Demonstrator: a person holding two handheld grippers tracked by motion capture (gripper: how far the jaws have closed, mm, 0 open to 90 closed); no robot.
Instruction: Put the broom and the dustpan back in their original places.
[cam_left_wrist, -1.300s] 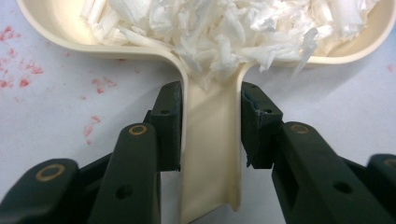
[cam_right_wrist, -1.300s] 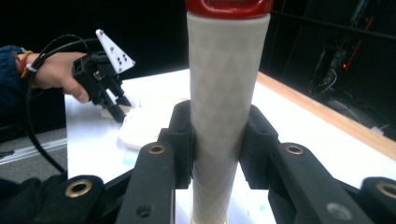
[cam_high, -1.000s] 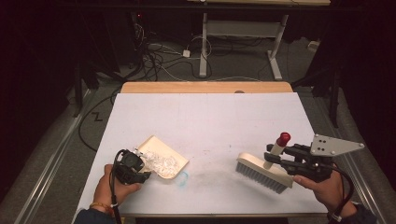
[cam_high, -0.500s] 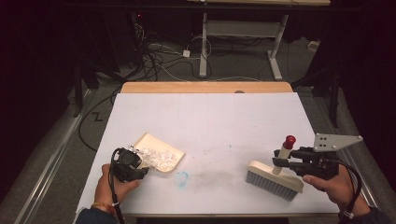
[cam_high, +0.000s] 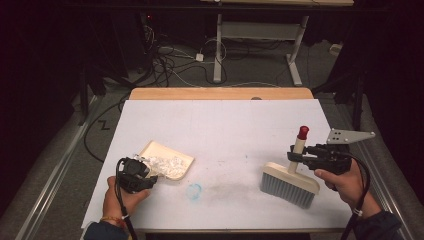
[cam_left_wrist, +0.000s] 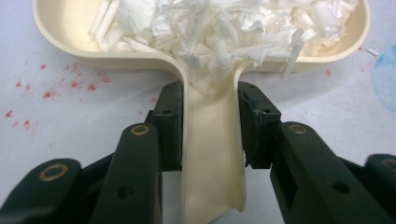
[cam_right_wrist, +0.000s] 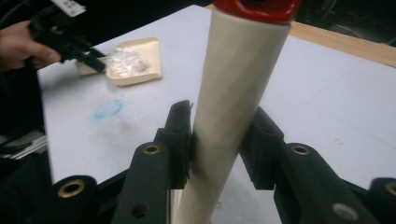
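A cream dustpan (cam_high: 167, 159) lies on the white table at the front left, and white paper shreds (cam_high: 167, 165) are heaped in it. My left gripper (cam_high: 149, 176) is shut on its handle. In the left gripper view the dustpan handle (cam_left_wrist: 212, 140) runs between the two jaws of my left gripper (cam_left_wrist: 210, 126), with the shreds (cam_left_wrist: 224, 28) just beyond. At the front right stands a cream brush (cam_high: 290, 184) with grey bristles resting on the table. My right gripper (cam_high: 296, 157) is shut on its upright, red-tipped handle (cam_right_wrist: 238, 84).
A blue smudge (cam_high: 194, 191) marks the table (cam_high: 225, 125) between dustpan and brush, and red specks (cam_left_wrist: 70, 86) dot it beside the dustpan. A wooden strip (cam_high: 220, 93) runs along the far edge. Cables and table legs sit on the dark floor beyond.
The right gripper carried the brush a little to the right and tipped its handle more upright. The dustpan slid slightly left with the left gripper.
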